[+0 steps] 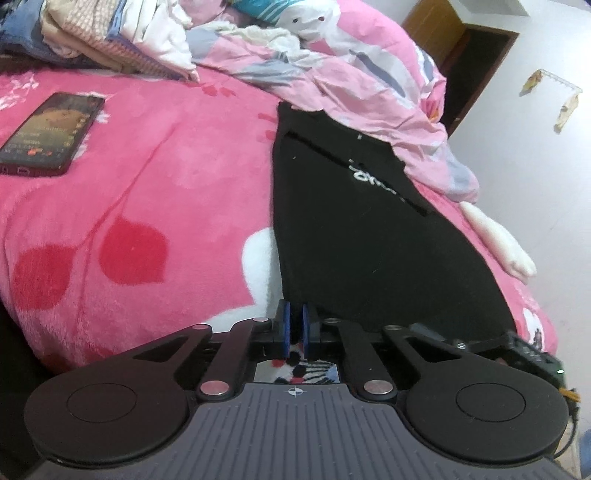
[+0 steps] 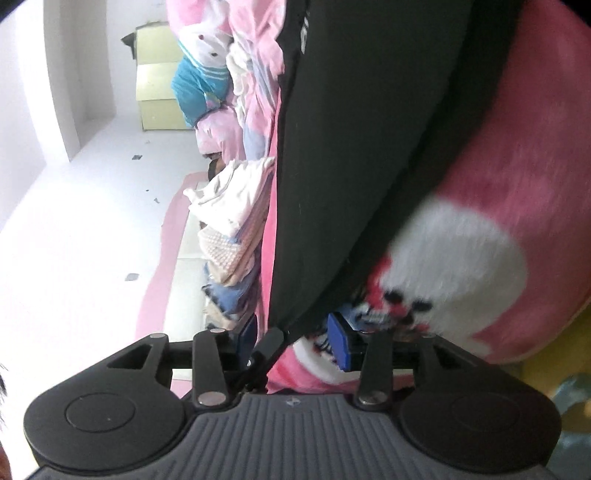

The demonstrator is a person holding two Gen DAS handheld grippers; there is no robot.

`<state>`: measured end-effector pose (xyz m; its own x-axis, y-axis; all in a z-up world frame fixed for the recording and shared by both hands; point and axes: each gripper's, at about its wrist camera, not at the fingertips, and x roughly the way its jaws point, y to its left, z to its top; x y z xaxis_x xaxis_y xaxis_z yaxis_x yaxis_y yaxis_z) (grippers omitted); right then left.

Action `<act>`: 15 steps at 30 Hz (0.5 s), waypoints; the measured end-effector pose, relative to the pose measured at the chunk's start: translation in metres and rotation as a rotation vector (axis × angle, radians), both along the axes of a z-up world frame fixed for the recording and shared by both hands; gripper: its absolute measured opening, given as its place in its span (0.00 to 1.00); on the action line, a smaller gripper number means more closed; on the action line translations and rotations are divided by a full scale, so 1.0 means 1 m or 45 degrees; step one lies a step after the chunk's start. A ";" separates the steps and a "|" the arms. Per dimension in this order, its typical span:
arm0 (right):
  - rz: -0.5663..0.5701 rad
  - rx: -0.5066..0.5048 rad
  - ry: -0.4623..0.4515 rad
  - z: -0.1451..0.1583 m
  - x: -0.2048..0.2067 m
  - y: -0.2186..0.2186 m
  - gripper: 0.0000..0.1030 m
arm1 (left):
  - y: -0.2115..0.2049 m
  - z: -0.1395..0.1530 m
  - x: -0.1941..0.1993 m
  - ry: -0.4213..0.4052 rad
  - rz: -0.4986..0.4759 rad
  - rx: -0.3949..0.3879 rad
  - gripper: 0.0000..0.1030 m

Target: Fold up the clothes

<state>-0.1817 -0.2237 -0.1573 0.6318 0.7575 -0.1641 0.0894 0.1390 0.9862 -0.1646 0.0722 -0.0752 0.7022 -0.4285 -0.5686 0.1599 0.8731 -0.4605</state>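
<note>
A black garment with white lettering lies flat on the pink fleece blanket, stretching away from me. My left gripper is at its near left corner, blue pads pressed together with the cloth's edge pinched between them. The right wrist view is rolled on its side and slightly blurred. There the same black garment runs up the frame, and its near corner hangs between the blue pads of my right gripper. Those pads stand well apart and do not press on the cloth.
A phone lies on the blanket to the left. A stack of folded clothes sits at the far left, a crumpled pink quilt with a plush toy behind the garment. The bed's edge drops to a pale floor on the right.
</note>
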 end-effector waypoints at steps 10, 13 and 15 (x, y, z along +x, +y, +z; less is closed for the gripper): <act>0.041 0.247 0.064 -0.025 0.027 0.026 0.44 | 0.010 0.005 0.002 -0.002 -0.016 -0.121 0.04; 0.033 0.302 0.049 -0.027 0.037 0.030 0.43 | 0.014 0.004 0.004 0.009 -0.018 -0.151 0.04; 0.029 0.304 0.040 -0.027 0.042 0.032 0.38 | 0.016 0.002 0.006 0.020 -0.019 -0.171 0.04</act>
